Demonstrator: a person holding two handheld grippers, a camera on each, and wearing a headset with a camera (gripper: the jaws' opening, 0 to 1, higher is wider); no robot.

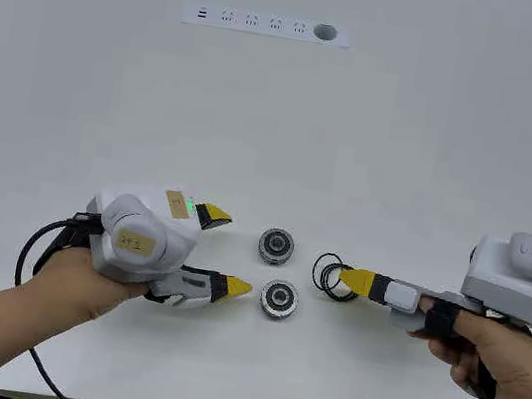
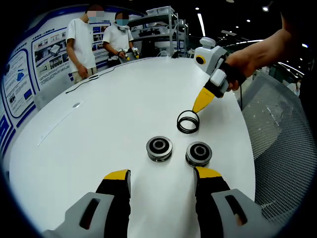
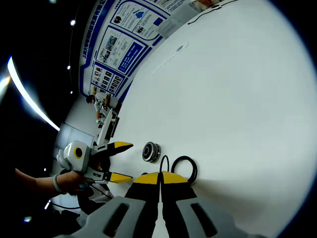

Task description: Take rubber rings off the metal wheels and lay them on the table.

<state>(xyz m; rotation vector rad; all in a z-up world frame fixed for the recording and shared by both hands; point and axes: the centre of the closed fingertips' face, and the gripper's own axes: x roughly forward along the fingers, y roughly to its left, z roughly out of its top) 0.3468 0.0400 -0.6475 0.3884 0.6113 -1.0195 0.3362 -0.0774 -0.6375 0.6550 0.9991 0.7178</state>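
Slippage is risked if the near metal wheel is pinched off-centre by the spread left gripper, the right gripper being closed.

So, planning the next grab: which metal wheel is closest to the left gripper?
The wheel nearer the person, just off the left gripper's lower yellow tip; the other wheel sits farther away.

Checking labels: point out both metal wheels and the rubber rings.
far wheel (image 1: 277,245), head view, hub.
near wheel (image 1: 279,298), head view, hub.
rubber rings (image 2: 188,131), left gripper view, near edge of stack.
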